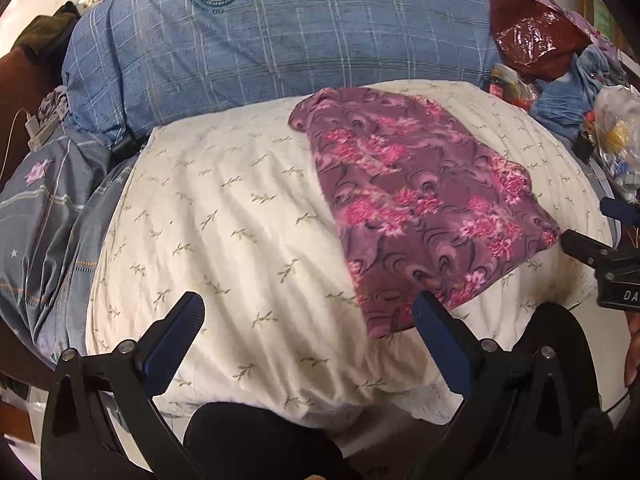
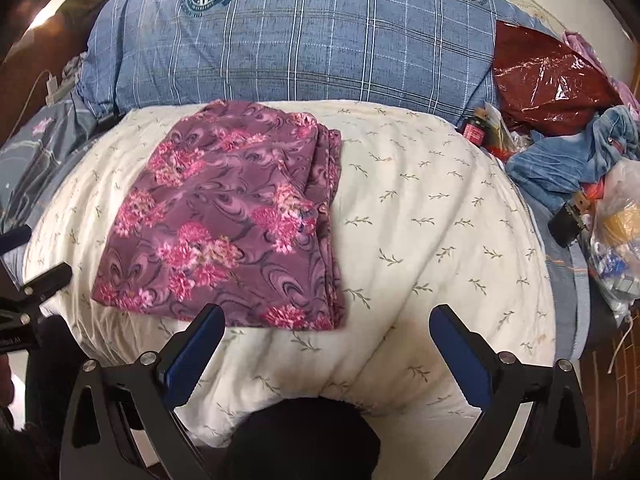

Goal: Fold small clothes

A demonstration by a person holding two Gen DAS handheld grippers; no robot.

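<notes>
A purple garment with pink flowers (image 1: 416, 204) lies folded flat in a rough rectangle on a cream quilt (image 1: 224, 216). My left gripper (image 1: 308, 312) is open and empty, just in front of the garment's near edge, its right finger by the near corner. In the right wrist view the garment (image 2: 228, 224) lies left of centre on the quilt (image 2: 432, 240). My right gripper (image 2: 328, 324) is open and empty, its left finger at the garment's near edge. The right gripper also shows at the left wrist view's right edge (image 1: 600, 252).
A blue plaid pillow (image 2: 304, 40) lies behind the quilt. To the right are a dark red plastic bag (image 2: 548, 80), blue denim clothes (image 2: 572, 156) and a clear bag of small items (image 2: 616, 224). Grey-blue bedding (image 1: 44, 208) lies on the left.
</notes>
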